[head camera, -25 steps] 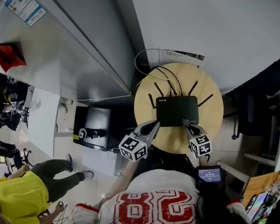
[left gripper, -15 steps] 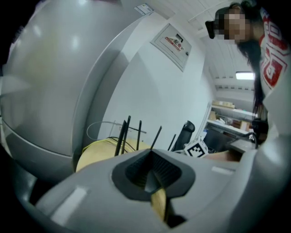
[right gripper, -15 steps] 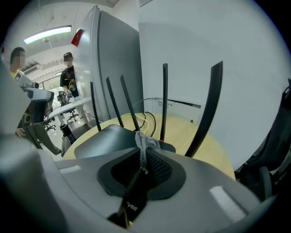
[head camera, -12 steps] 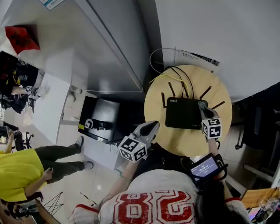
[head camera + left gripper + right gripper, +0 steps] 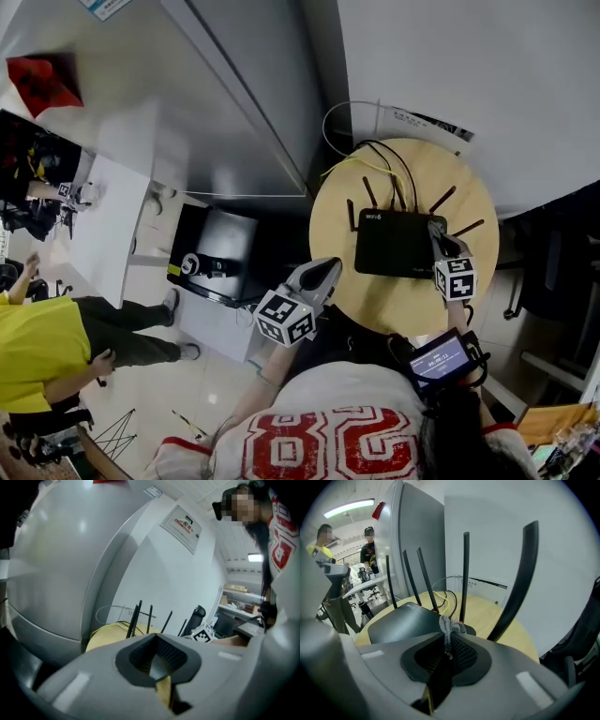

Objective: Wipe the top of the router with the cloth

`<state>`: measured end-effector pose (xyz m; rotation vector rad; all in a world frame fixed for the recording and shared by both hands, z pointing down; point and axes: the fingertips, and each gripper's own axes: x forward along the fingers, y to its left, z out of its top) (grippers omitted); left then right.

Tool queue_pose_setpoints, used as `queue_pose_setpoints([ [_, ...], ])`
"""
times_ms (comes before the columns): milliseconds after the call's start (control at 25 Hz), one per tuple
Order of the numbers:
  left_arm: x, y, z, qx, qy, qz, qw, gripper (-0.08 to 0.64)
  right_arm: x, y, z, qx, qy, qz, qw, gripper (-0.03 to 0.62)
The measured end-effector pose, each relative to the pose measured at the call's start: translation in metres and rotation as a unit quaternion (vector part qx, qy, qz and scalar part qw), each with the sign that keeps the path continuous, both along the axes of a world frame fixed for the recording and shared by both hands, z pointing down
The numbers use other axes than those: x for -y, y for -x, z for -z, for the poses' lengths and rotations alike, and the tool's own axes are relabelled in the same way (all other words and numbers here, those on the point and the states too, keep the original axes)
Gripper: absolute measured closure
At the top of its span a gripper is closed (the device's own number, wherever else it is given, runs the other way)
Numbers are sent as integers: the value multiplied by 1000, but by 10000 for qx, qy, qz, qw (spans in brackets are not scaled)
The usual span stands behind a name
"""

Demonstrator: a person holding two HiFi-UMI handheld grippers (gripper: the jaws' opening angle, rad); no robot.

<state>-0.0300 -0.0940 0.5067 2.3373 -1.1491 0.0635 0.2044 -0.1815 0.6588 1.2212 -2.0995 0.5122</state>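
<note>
A black router (image 5: 394, 242) with several upright antennas lies on a round wooden table (image 5: 403, 305). My right gripper (image 5: 439, 234) rests at the router's right edge, shut on a small grey cloth (image 5: 450, 626) that sticks up from between its jaws. In the right gripper view (image 5: 445, 654) the router's top (image 5: 401, 620) spreads just ahead to the left, and one antenna (image 5: 515, 583) rises close on the right. My left gripper (image 5: 323, 274) hovers off the table's left rim, shut with nothing in it; its own view (image 5: 157, 657) shows the antennas (image 5: 140, 618) beyond.
Black and yellow cables (image 5: 380, 161) run off the router's back towards the wall. A tall grey cabinet (image 5: 187, 112) stands to the left, with a black box (image 5: 211, 262) on the floor beside the table. A person in yellow (image 5: 37, 347) stands far left; a dark chair (image 5: 553, 262) is right.
My right gripper has moved with the cloth from the router's near edge to its right edge. The left gripper stays by the table's left rim. The head view has shifted.
</note>
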Motion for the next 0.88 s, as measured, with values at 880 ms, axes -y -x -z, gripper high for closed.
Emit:
queue_pose_setpoints([
  [880,5,-37,1,-130,-55,-671,9976,560,-118,-5,4,570,306,-511,9966,557],
])
